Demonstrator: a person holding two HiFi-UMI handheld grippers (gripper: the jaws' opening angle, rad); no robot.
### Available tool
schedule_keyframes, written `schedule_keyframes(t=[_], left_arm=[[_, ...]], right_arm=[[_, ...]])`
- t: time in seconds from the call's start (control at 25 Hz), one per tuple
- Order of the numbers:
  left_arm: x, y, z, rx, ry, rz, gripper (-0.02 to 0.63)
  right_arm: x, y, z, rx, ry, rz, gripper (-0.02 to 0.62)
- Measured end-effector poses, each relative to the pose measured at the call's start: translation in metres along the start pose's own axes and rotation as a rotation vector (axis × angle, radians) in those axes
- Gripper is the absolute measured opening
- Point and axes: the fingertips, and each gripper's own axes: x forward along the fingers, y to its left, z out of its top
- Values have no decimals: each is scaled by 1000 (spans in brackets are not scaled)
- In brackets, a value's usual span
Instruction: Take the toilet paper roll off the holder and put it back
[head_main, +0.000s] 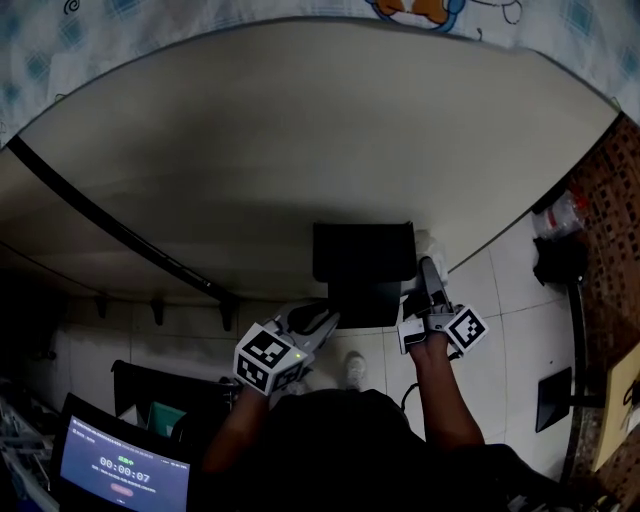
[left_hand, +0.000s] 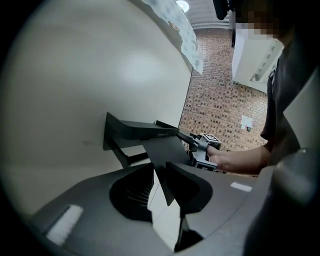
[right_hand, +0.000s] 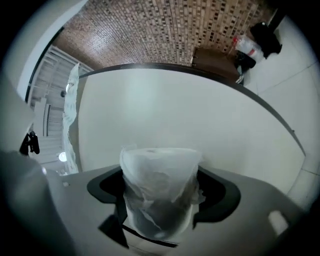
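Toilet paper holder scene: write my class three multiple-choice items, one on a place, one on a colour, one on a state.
1. Where is the holder mounted? A floor B wall C table
2. What colour is the toilet paper roll? A white B black C red
3. The right gripper is: A open, empty B shut on the roll C shut on nothing
Key: B, the holder hangs on the pale wall; A, the roll looks white; B, its jaws press the roll's sides.

white toilet paper roll (right_hand: 159, 182), black holder (head_main: 362, 262)
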Motion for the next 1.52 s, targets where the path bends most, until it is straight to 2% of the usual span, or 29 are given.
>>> schedule_keyframes(t=[0.44, 0.68, 0.92, 1.16, 1.36, 1.52], left_arm=[[1, -1, 4, 13, -14, -4, 97], [1, 0, 5, 15, -13, -7, 97], [2, -7, 2, 5, 1, -27, 98], [3, -10, 5, 6, -2, -33, 98], [5, -9, 4, 14, 9, -30, 100], [6, -3, 3, 31, -17, -2, 101]], right_arm=[[0, -13, -20, 80, 147, 76, 413], [0, -12, -39, 83, 343, 112, 405], [1, -2, -77, 89, 556, 222, 399], [11, 11, -115, 58, 723, 285, 397], [17, 10, -122, 71, 718, 293, 400], [15, 9, -124, 102, 698, 296, 405]])
